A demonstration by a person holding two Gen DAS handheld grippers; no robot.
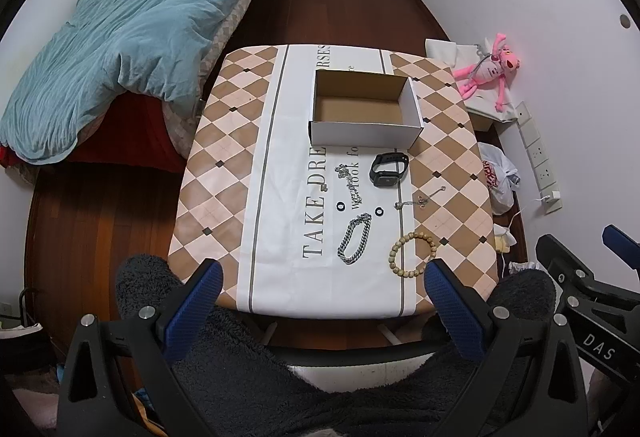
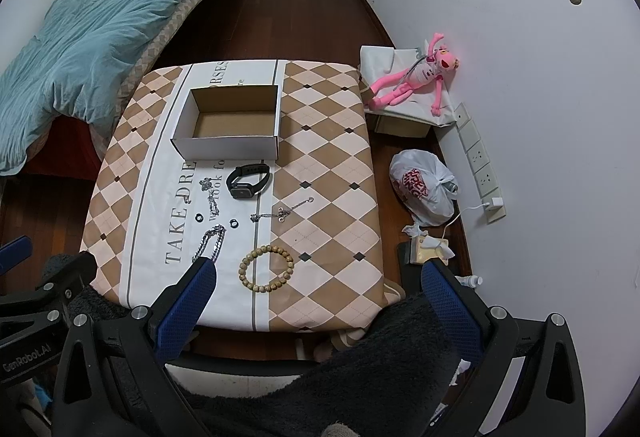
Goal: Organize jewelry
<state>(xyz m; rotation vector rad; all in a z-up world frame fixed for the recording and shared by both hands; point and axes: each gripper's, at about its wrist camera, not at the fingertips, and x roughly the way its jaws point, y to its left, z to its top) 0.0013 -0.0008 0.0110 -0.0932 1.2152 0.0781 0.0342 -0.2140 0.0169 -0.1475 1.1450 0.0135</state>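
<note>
An open empty cardboard box (image 1: 366, 108) (image 2: 228, 125) stands on the far middle of the table. In front of it lie a black smartwatch (image 1: 389, 167) (image 2: 248, 180), a thin silver chain (image 1: 349, 184) (image 2: 209, 194), a thin necklace (image 1: 420, 200) (image 2: 282, 212), two small black rings (image 1: 340, 206) (image 2: 234, 224), a heavy silver chain bracelet (image 1: 355, 238) (image 2: 210, 242) and a wooden bead bracelet (image 1: 412, 254) (image 2: 266, 268). My left gripper (image 1: 322, 283) and right gripper (image 2: 318, 283) are both open and empty, held above the table's near edge.
The table (image 1: 224, 165) (image 2: 332, 173) carries a checkered cloth. A bed with a blue duvet (image 1: 120, 37) is on the left. A pink plush toy (image 2: 416, 79), a white plastic bag (image 2: 424, 185), a power strip (image 2: 480, 161) and a tissue pack (image 2: 426, 249) lie on the right.
</note>
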